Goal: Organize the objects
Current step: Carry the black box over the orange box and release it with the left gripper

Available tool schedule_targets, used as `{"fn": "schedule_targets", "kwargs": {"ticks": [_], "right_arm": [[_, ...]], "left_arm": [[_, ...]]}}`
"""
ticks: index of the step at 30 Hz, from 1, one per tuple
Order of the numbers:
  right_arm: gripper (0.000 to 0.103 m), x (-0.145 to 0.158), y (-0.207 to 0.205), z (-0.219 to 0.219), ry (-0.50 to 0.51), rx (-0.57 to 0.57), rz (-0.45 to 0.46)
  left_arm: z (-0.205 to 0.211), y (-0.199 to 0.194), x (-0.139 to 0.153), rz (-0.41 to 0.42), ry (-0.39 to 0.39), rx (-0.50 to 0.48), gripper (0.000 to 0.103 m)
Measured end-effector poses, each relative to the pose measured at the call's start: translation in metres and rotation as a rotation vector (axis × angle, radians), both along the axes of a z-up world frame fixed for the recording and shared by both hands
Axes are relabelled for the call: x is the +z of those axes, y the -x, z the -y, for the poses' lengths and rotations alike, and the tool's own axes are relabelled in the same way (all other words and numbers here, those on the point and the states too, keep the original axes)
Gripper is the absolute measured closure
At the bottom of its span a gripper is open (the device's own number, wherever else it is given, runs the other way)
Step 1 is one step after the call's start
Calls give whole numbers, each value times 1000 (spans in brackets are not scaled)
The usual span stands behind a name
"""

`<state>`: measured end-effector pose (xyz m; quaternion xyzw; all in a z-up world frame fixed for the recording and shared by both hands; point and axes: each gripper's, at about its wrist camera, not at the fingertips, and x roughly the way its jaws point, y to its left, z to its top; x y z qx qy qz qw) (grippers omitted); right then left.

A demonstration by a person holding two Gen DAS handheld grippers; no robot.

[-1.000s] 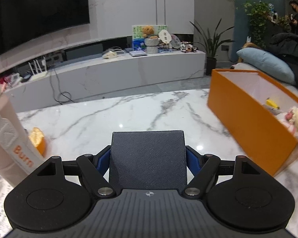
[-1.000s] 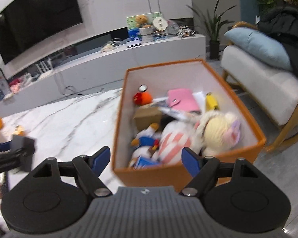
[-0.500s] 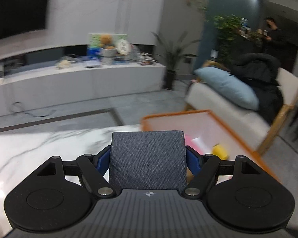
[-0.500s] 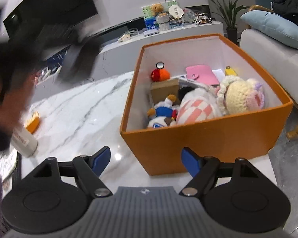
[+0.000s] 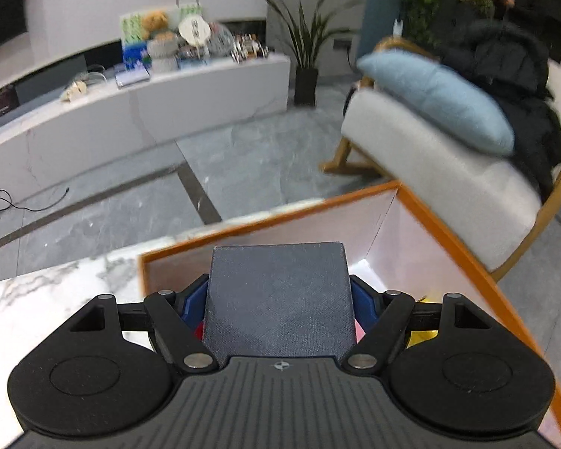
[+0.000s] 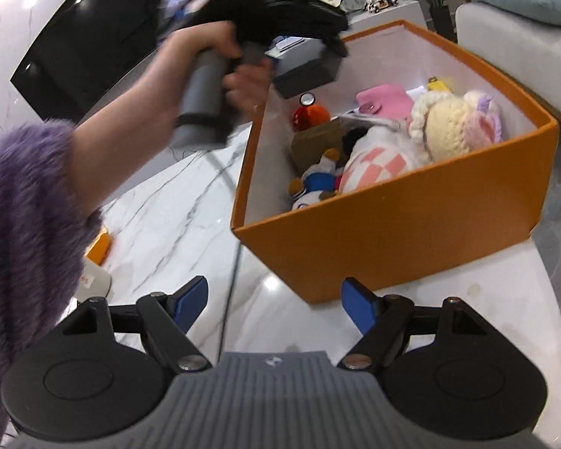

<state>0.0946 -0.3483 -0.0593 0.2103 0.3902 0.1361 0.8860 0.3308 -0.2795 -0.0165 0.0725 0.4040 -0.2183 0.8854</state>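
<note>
My left gripper is shut on a dark grey textured box and holds it above the far left corner of the orange storage box. In the right wrist view the held dark box hangs over the orange box, which holds plush toys, a pink pouch and a red ball toy. My right gripper is open and empty, low over the marble table in front of the orange box.
The white marble table carries a small orange item and a white bottle at the left. A chair with a blue cushion stands right of the box. A TV bench is behind.
My left gripper has swung right with the dark box, from over the table to above the orange box. My right gripper has pulled back a little and stays open.
</note>
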Motion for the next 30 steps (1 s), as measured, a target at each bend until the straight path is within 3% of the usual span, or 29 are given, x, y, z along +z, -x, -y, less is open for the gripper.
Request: {"fn": "schedule_targets", "kwargs": {"ticks": [3, 6, 10, 22, 30], "right_arm": [[23, 0, 0, -1, 7, -1, -3], [23, 1, 2, 1, 0, -7, 2], [23, 1, 2, 2, -2, -16, -1], [23, 0, 2, 3, 9, -26, -19], [22, -1, 2, 5, 18, -43, -40]], "left_arm": [[9, -6, -14, -26, -53, 12, 15], [11, -6, -10, -13, -60, 26, 15], [24, -9, -18, -23, -181, 24, 15], [42, -10, -25, -35, -292, 14, 14], [40, -2, -21, 13, -299, 24, 12]]}}
